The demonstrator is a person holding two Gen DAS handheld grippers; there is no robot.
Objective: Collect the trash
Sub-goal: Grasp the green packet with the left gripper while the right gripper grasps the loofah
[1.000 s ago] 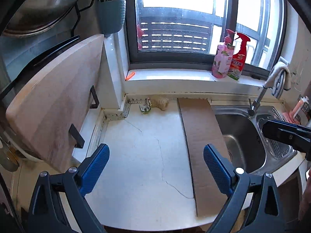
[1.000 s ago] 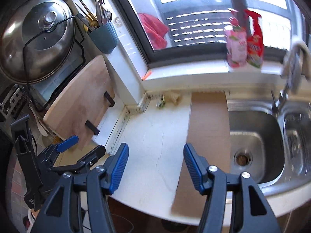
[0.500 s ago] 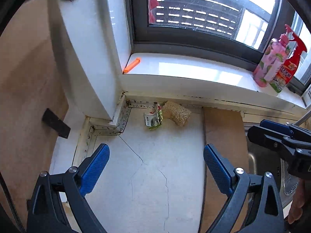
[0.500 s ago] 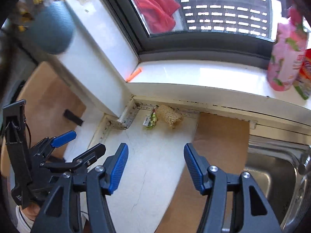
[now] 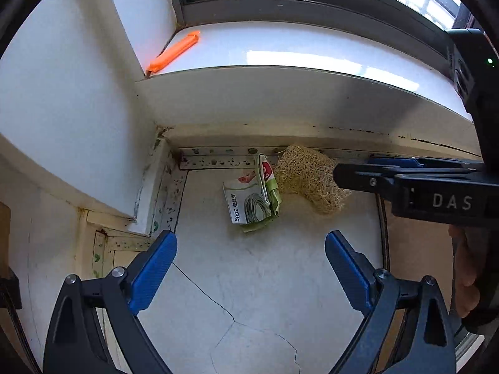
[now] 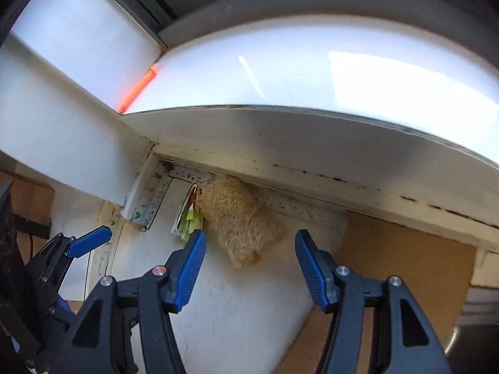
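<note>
Crumpled wrapper (image 5: 252,198) and fibrous scrubber (image 5: 307,180), both apparently light and soft, lay touching in the tabletop's (image 5: 249,280) far corner; left tongs (image 5: 251,251) and right tongs (image 6: 249,251) stood wide, empty; pinching each mid-body seemed best.

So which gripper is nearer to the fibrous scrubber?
Right. The right gripper hangs just short of the fibrous scrubber; the left gripper is farther back, facing the crumpled wrapper.

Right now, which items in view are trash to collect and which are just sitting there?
Trash, both on the counter in the corner under the sill:
- crumpled food wrapper
- fibrous scrubber, touching the wrapper

Not the job:
- orange clip on the sill
- cardboard sheet
- cracked countertop
</note>
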